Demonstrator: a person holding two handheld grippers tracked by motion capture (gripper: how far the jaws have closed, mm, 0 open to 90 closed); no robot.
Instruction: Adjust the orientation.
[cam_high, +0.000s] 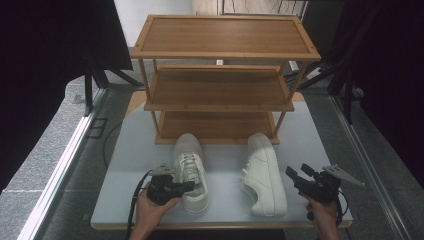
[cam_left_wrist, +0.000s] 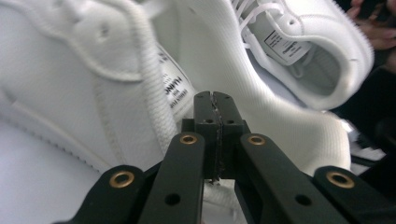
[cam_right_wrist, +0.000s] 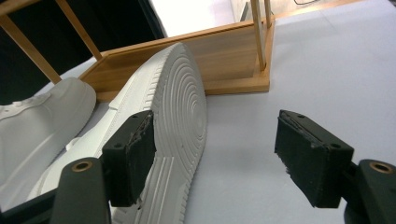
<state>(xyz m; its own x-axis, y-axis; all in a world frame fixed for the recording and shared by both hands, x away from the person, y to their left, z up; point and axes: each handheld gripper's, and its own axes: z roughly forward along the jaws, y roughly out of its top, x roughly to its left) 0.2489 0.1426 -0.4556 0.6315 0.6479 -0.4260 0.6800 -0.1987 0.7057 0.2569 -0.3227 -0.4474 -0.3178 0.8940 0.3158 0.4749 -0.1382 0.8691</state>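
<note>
Pale grey tabletop (cam_high: 130, 165) carries a three-tier wooden shoe rack (cam_high: 220, 85) and two white sneakers before it. Left tongs (cam_high: 186, 187) are pinched shut on the heel collar of the left sneaker (cam_high: 190, 170). Right tongs (cam_high: 295, 175) stand wide open, empty, just beside the right sneaker (cam_high: 265, 172), which lies tipped on its side. Dark curtains flank the rack.
</note>
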